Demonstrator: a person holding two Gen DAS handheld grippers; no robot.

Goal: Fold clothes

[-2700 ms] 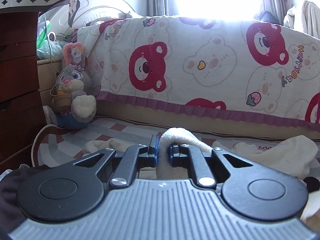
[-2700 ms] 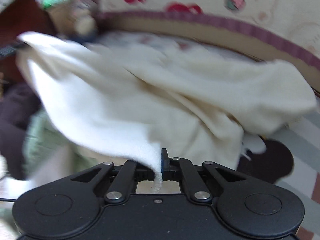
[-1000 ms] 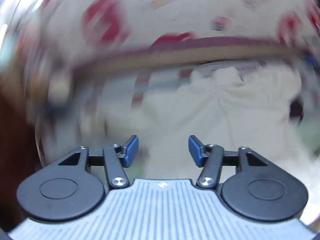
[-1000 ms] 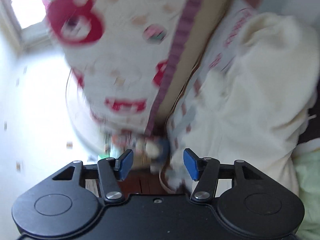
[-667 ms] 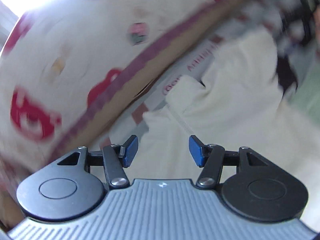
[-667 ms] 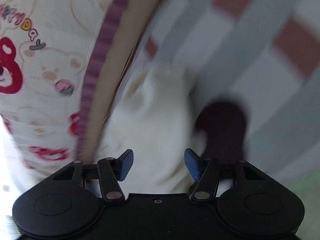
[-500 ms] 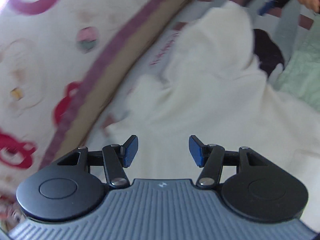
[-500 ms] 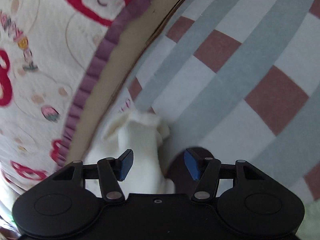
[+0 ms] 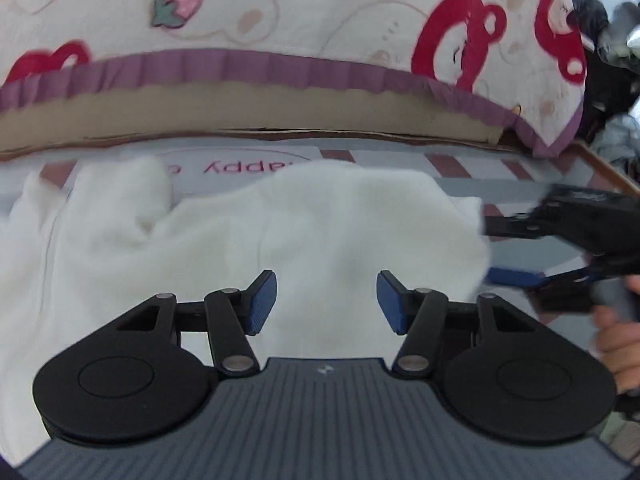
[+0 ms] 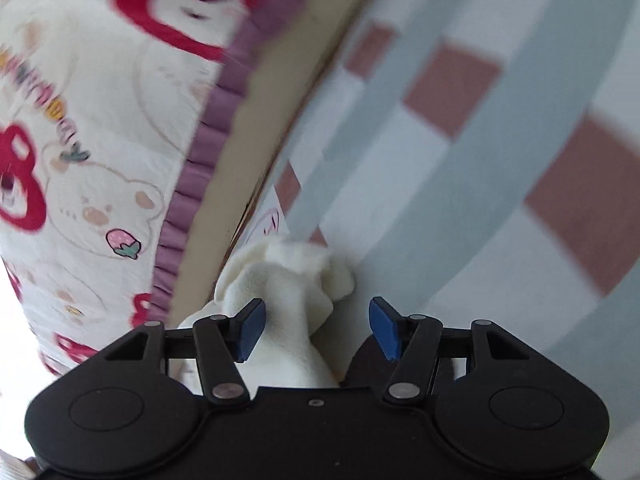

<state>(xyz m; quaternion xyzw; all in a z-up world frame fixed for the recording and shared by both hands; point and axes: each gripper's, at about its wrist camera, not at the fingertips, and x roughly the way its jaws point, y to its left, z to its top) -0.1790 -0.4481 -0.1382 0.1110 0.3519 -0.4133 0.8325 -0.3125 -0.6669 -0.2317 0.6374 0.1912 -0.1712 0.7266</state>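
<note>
A cream fleece garment (image 9: 248, 232) lies rumpled on the checked bed sheet (image 9: 520, 188). My left gripper (image 9: 326, 302) hovers over its middle, open, its blue pads apart and pressing on nothing. My right gripper (image 9: 508, 252) shows at the garment's right edge in the left wrist view, held by a hand (image 9: 616, 344). In the right wrist view the right gripper (image 10: 316, 328) is open, and a bunched end of the garment (image 10: 292, 280) lies between and beyond its pads, which do not press on it. A dark patch (image 10: 360, 360) sits low beside that end.
A bear-and-strawberry quilt (image 9: 320, 20) with a purple frill hangs along the far side over a tan band (image 9: 240, 112). Dark clothes and clutter (image 9: 608, 60) pile up at the far right. The sheet (image 10: 480, 160) stretches to the right of the garment.
Both grippers let go of the garment, which dropped onto the sheet. The left gripper swung across and down over it. The right gripper sank toward the garment's bunched end.
</note>
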